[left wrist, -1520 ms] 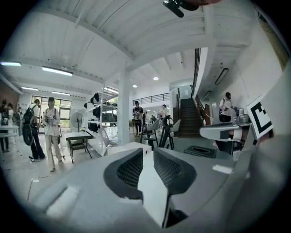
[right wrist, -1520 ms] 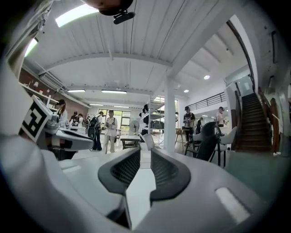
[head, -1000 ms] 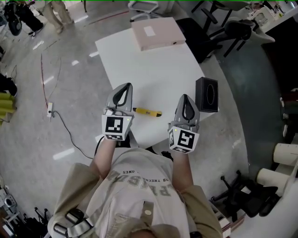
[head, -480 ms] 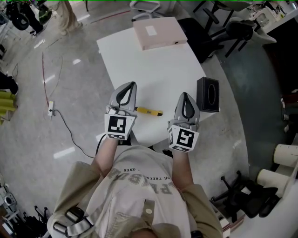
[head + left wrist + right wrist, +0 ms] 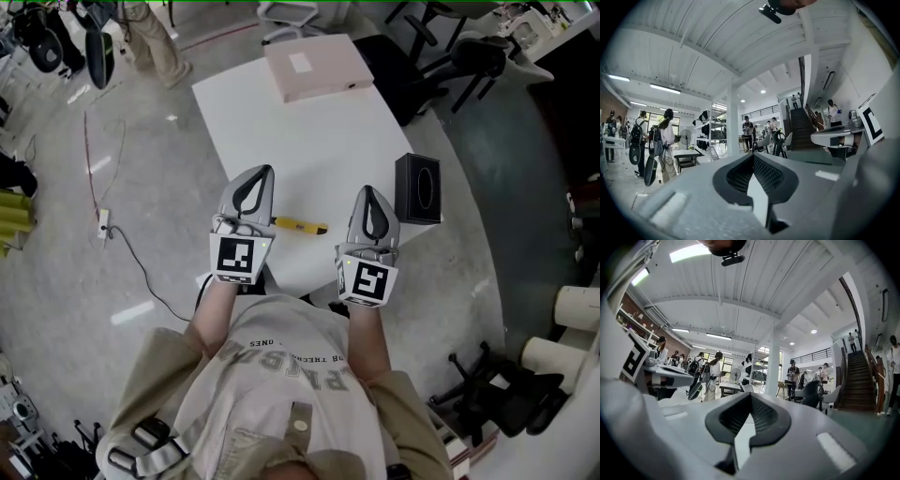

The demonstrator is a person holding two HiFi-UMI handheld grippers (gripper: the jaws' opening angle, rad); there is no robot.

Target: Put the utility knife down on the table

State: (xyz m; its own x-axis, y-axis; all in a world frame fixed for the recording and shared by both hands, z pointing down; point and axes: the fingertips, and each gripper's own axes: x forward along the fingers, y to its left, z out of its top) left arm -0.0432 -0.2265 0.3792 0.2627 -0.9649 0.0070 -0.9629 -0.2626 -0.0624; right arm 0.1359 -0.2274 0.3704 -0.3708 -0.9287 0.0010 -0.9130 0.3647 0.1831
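Lying flat on the white tabletop (image 5: 309, 141) between the grippers, the yellow utility knife (image 5: 300, 225) looks set down. Left gripper (image 5: 263, 174) and right gripper (image 5: 368, 193) hover level above it, fingers (image 5: 735, 174) closed on nothing, so the job seems done.
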